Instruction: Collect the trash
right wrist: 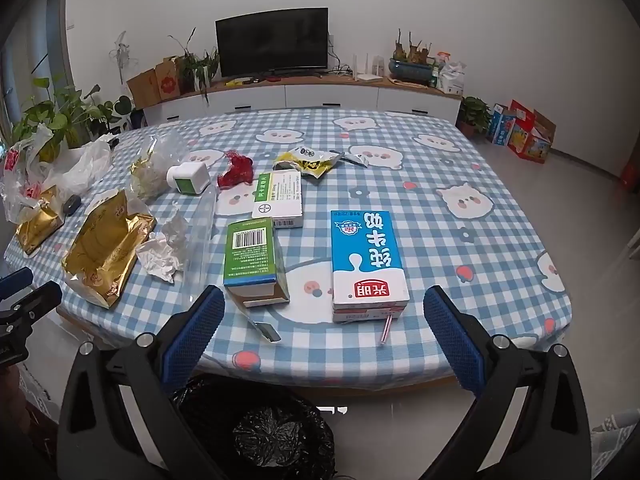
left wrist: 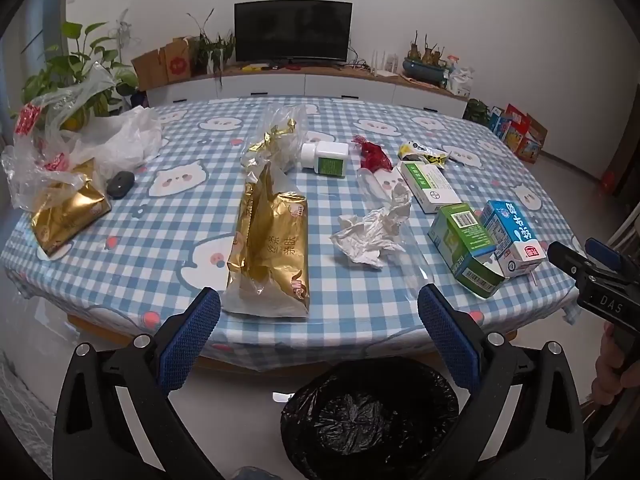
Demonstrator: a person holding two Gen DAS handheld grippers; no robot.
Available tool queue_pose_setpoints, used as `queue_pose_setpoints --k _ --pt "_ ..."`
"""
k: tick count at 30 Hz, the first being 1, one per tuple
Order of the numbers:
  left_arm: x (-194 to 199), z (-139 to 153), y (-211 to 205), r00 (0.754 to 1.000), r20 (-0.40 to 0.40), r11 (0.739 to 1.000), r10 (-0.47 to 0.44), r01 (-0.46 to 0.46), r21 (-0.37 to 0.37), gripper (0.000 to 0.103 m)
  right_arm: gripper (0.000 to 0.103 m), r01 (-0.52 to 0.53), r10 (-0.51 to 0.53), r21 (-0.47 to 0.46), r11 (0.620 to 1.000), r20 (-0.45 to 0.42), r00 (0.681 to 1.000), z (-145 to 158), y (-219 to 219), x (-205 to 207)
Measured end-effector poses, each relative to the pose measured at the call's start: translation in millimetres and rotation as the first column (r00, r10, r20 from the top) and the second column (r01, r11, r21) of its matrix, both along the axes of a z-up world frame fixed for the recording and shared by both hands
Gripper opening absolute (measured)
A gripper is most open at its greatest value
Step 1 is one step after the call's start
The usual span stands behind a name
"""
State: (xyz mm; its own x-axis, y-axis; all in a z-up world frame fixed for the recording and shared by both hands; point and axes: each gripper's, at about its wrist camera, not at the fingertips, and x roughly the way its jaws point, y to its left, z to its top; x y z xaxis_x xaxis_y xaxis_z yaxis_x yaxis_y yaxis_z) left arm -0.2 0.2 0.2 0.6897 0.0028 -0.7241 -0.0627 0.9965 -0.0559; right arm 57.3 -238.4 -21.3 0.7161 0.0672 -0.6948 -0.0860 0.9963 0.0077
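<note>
A: Progress status needed.

B: Nothing collected, as judged. The black-lined bin (left wrist: pixel 368 416) below the table edge looks empty. All trash is seen on the checked tablecloth (right wrist: pixel 460 168).

A: Items?

B: Gold tissue pack (left wrist: pixel 272 248), crumpled paper (left wrist: pixel 372 232), green carton (right wrist: pixel 252 256), blue milk carton (right wrist: pixel 368 256), white medicine box (right wrist: pixel 280 196), white bottle (left wrist: pixel 326 158), red wrapper (left wrist: pixel 374 156), yellow wrapper (right wrist: pixel 308 162). A second gold pack (left wrist: pixel 66 216) and plastic bags (left wrist: pixel 80 140) are noted at far left.

A: Claws?

B: Left gripper (left wrist: pixel 320 320) and right gripper (right wrist: pixel 324 320): jaws spread wide, nothing held, both hovering at the near table edge. The gold pack and the milk carton are judged nearest.
</note>
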Motion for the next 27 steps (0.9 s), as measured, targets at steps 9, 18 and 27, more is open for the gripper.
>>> queue_pose_setpoints --k 9,18,27 --pt "1.1 0.0 4.5 1.000 -0.012 1.000 0.001 -0.001 -0.002 0.097 0.096 -0.003 0.003 0.013 1.000 0.000 1.000 0.0 -0.3 -0.3" --pt "3.6 -4.4 2.1 1.000 -0.020 1.000 0.002 -0.002 -0.007 0.096 0.096 -0.003 0.003 0.017 1.000 0.002 1.000 -0.4 0.3 -1.3" --pt "4.5 -4.1 3.4 1.000 -0.010 1.000 0.014 -0.014 -0.003 0.097 0.096 -0.004 0.004 0.007 1.000 0.002 1.000 0.3 0.3 -0.7"
